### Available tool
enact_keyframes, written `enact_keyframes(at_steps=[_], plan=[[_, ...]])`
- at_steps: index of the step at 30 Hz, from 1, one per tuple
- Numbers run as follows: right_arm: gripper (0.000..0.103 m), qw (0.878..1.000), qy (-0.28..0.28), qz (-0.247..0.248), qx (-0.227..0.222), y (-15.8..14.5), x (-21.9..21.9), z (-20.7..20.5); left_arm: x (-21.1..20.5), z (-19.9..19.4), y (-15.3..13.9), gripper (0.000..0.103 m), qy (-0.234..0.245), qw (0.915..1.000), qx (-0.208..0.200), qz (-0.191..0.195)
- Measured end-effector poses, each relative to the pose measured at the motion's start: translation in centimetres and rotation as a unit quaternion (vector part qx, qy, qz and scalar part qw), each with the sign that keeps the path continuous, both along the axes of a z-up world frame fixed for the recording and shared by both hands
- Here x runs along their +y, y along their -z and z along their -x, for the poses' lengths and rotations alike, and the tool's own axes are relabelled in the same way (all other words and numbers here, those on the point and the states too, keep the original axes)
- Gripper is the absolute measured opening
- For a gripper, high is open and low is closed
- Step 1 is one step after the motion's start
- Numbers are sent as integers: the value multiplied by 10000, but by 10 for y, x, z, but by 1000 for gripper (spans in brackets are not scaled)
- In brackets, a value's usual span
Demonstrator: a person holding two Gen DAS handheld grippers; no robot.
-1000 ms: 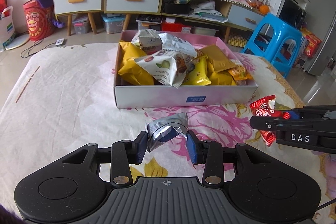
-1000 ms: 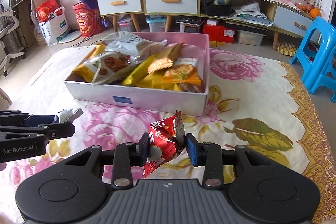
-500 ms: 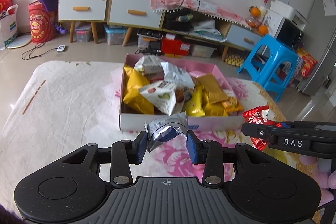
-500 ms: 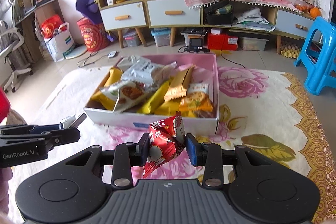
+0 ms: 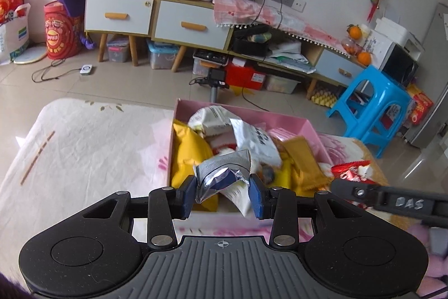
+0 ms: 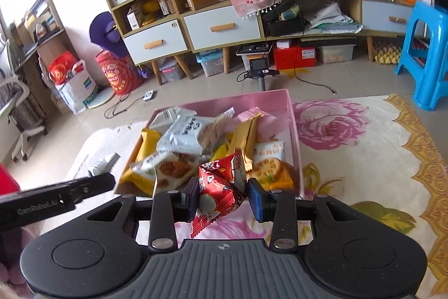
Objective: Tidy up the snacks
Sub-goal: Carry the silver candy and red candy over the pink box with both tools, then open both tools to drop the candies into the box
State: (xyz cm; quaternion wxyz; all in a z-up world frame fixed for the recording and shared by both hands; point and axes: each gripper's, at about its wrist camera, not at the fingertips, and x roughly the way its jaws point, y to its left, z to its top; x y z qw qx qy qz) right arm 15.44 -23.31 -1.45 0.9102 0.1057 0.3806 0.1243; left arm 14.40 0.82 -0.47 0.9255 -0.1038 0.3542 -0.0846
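My left gripper (image 5: 222,194) is shut on a silver and blue snack packet (image 5: 222,175) and holds it above the near edge of the pink snack box (image 5: 243,106). My right gripper (image 6: 222,194) is shut on a red snack packet (image 6: 221,187), also raised over the near edge of the same box (image 6: 291,114). The box is full of yellow, white and orange snack bags. The right gripper shows in the left wrist view (image 5: 361,191) with its red packet (image 5: 351,171). The left gripper shows in the right wrist view (image 6: 84,187) with its silver packet (image 6: 105,163).
The box sits on a floral tablecloth (image 6: 364,147). Beyond the table are a tiled floor, a camera on a tripod (image 6: 259,66), a blue stool (image 5: 372,105) and low cabinets with drawers (image 5: 168,21).
Both grippers have risen and moved forward with their packets, from low over the tablecloth in front of the box to above its near edge.
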Motion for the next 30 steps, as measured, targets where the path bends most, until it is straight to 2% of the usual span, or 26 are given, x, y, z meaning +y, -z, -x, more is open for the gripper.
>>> enact_keyframes(at_steps=[3, 10, 16, 21, 23, 25, 26, 30], plan=[[28, 9998, -13, -177, -58, -2, 0, -10, 1, -15, 4, 37, -10, 10000, 22, -74], [29, 9996, -36, -194, -223, 3, 9, -41, -6, -42, 14, 38, 124, 9997, 56, -198], [29, 9998, 87, -67, -187, 11, 15, -65, -14, -58, 23, 39, 269, 9985, 153, -459], [30, 9996, 268, -91, -71, 18, 14, -75, -15, -63, 24, 42, 313, 9983, 51, -492], [34, 9994, 329, -101, -69, 19, 13, -75, -16, -64, 23, 54, 423, 9976, 45, -542], [49, 9990, 450, -80, 10, 20, 12, -77, -17, -63, 24, 62, 491, 9971, 45, -573], [51, 9988, 487, -86, 20, 20, 11, -76, -18, -62, 23, 66, 496, 9970, 23, -599], [58, 9989, 460, -130, 1, 17, 10, -73, -20, -57, 20, 73, 528, 9964, -49, -658]])
